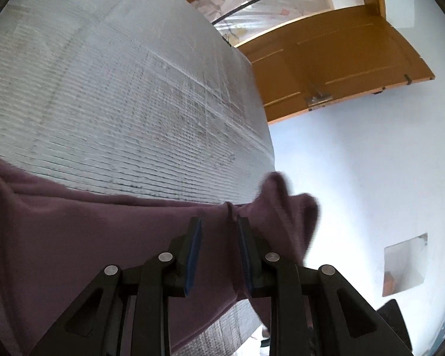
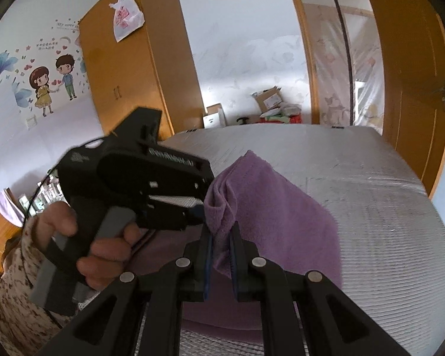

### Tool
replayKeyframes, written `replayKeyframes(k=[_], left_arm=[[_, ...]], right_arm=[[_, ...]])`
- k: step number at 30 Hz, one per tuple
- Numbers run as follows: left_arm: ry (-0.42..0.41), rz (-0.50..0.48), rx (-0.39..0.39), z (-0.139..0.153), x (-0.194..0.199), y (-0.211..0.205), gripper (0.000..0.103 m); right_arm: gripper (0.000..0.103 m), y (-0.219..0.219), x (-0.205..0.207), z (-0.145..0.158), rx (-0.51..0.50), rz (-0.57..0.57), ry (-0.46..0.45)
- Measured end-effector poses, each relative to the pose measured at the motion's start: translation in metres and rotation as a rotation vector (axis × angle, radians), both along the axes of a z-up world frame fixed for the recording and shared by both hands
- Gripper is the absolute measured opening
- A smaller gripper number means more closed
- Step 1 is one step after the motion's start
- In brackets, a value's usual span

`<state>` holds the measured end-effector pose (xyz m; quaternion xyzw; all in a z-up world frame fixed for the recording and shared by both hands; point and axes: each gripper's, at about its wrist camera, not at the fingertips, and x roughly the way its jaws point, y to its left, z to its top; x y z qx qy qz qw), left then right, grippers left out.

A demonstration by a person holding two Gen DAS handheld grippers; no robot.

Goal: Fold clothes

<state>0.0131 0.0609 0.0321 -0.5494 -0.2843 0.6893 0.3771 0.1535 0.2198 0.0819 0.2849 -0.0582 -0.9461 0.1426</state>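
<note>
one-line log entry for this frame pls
task: fold clothes | left hand-held gripper: shut on purple cloth | right hand-held gripper: shut on purple cloth | cloth: edge lifted over grey mat

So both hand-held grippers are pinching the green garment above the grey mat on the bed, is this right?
Not quite: the garment is purple, not green, as the right wrist view shows clearly. The rest holds: the left hand-held gripper and the right hand-held gripper each pinch its cloth above the grey mat.
</note>
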Motion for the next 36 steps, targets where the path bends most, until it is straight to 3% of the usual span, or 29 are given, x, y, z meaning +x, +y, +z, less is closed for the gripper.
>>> replayKeyframes(k=[12, 21, 31, 36], left_arm=[[0.018, 0.074, -0.039, 0.005, 0.002, -0.042, 0.026], [-0.012, 0.117, -0.039, -0.003, -0.004, -0.057, 0.026], [0.039, 0.156, -0.106, -0.004, 0.0, -0.069, 0.026], [0.061, 0.178, -0.102, -0.001, 0.003, -0.079, 0.026]], right_arm=[[0.01, -0.035, -0.007, -0.015, -0.009, 0.081, -0.044], [0.01, -0.051, -0.008, -0.03, -0.005, 0.127, -0.091], [0.011, -0.063, -0.008, -0.05, 0.014, 0.16, -0.159], [0.011, -0.071, -0.009, -0.057, 0.032, 0.181, -0.182]])
